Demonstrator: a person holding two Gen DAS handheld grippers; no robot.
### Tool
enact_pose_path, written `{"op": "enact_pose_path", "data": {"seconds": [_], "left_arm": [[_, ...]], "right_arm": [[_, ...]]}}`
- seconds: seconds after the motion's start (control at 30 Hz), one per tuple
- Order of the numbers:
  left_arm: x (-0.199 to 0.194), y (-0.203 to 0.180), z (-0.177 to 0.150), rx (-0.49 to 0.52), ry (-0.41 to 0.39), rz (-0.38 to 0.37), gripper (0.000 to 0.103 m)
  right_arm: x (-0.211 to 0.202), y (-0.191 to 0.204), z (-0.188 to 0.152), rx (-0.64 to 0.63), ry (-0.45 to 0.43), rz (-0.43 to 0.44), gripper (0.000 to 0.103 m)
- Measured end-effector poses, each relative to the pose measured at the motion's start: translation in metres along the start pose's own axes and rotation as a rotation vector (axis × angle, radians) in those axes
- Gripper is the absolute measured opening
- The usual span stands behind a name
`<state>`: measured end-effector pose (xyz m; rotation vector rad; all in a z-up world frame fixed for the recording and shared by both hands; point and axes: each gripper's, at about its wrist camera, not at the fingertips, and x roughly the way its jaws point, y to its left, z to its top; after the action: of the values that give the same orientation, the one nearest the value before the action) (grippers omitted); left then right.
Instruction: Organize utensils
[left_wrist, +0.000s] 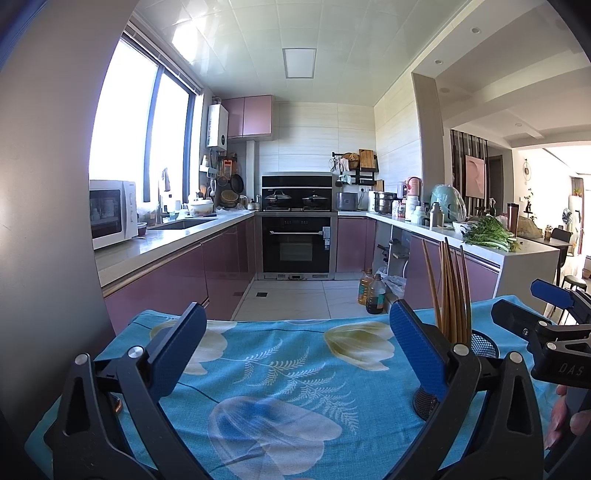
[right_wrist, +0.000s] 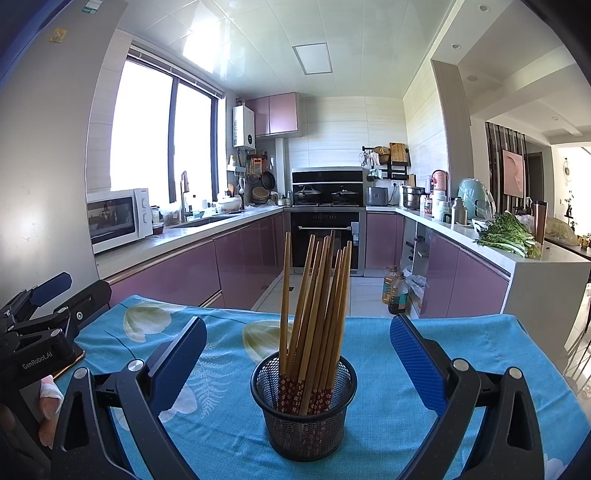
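Both my left gripper (left_wrist: 295, 347) and right gripper (right_wrist: 297, 360) fingers gape empty; chopsticks (right_wrist: 314, 314) stand in mesh holder (right_wrist: 303, 417) at 12 o'clock, so sorting looks finished; I judge retreat next.

Between the right gripper's (right_wrist: 298, 349) spread jaws: a black wire-mesh metal holder (right_wrist: 303, 406) and smooth wooden chopsticks (right_wrist: 314, 314) with red patterned ends. Under them, matt printed cloth (right_wrist: 461, 332). Blue textured pads (right_wrist: 413, 354), matt black plastic frame.
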<state>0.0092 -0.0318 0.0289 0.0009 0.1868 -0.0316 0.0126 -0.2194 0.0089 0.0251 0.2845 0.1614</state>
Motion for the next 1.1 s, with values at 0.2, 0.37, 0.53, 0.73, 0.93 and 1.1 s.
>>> {"op": "enact_pose_path", "data": {"seconds": [0.2,0.37,0.53,0.73,0.93,1.1], "left_arm": [[-0.0003,0.0,-0.0002,-0.001,0.0,0.0,0.098],[-0.0005,-0.0002,0.0,0.0,0.0,-0.002,0.098],[-0.001,0.0008,-0.0003,0.0,-0.001,0.0,0.098],[-0.0011,0.0,-0.0004,0.002,-0.001,-0.001,0.098],[-0.0018,0.0,-0.0018,0.013,-0.005,0.003,0.098],[0.0012,-0.0003,-0.0028,0.018,0.014,-0.008,0.098]], "right_arm": [[-0.0002,-0.0001,-0.0008,0.001,-0.002,-0.001,0.096],[-0.0006,0.0,-0.0013,0.002,0.0,-0.001,0.096],[-0.0004,-0.0002,-0.0014,0.004,0.001,0.002,0.096],[0.0003,0.0005,-0.0013,0.003,0.003,0.002,0.096],[0.0017,0.0006,-0.0013,0.004,0.006,0.003,0.096],[0.0011,-0.003,-0.0027,0.0,0.01,-0.001,0.096]]}}
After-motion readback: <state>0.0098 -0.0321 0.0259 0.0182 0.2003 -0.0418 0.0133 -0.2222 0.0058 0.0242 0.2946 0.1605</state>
